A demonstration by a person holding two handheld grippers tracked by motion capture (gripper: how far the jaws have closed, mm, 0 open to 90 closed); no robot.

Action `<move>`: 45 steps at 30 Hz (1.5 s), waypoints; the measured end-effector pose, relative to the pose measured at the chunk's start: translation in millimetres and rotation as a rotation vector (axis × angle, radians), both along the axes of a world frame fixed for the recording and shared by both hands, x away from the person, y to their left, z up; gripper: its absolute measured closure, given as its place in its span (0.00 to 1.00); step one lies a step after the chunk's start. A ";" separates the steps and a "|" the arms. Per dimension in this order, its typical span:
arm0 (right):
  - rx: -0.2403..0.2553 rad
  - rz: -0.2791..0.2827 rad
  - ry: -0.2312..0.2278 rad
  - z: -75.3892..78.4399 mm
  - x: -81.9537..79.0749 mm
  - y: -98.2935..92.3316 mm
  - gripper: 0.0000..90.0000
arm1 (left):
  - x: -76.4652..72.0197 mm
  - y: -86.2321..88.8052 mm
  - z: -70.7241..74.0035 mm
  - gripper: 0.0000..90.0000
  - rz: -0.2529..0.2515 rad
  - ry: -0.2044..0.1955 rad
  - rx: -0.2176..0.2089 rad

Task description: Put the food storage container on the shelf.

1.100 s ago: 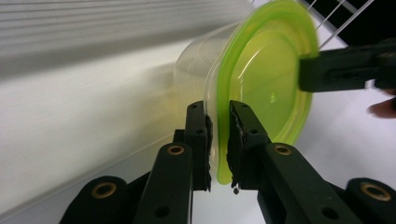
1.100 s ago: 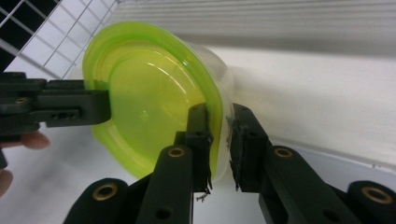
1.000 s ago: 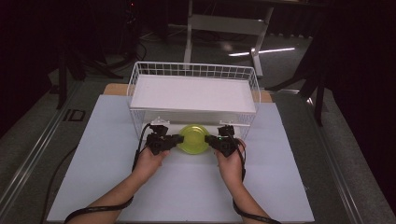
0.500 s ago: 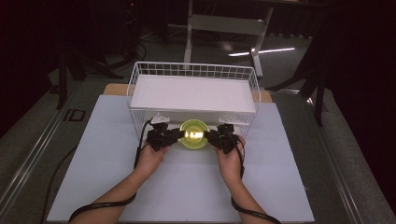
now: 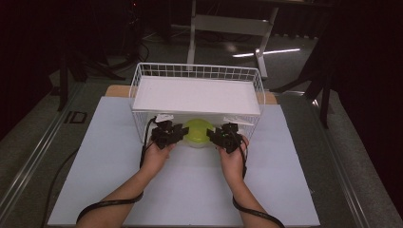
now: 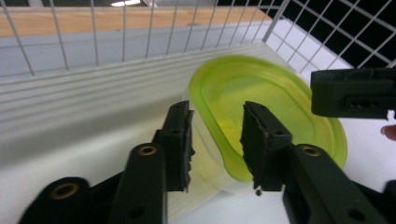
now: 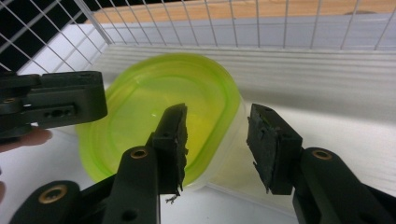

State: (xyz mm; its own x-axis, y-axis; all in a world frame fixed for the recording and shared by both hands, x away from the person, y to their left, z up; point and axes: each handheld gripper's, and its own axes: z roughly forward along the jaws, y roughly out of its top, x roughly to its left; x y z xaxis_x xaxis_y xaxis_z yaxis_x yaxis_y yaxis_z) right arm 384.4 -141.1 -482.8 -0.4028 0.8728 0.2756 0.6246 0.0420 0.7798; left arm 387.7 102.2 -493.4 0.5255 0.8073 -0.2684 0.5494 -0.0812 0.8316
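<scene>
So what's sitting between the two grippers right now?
The green-lidded container, on the basket's lower level, lies between the left gripper and right gripper, per the high view.
</scene>
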 end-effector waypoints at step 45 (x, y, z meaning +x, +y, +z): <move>-0.024 0.118 0.075 -29.8 -28.8 32.9 1.00 | -93.2 30.1 -31.7 0.01 -0.086 -0.054 -0.073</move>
State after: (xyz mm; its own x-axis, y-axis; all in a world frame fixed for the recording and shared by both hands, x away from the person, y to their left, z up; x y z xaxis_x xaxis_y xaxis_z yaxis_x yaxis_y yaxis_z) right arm 355.6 -108.3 -512.6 -0.4819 0.8274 0.2885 0.6707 0.1364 0.7291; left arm 294.5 132.3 -525.1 0.6075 0.7380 -0.2937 0.4968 -0.0645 0.8655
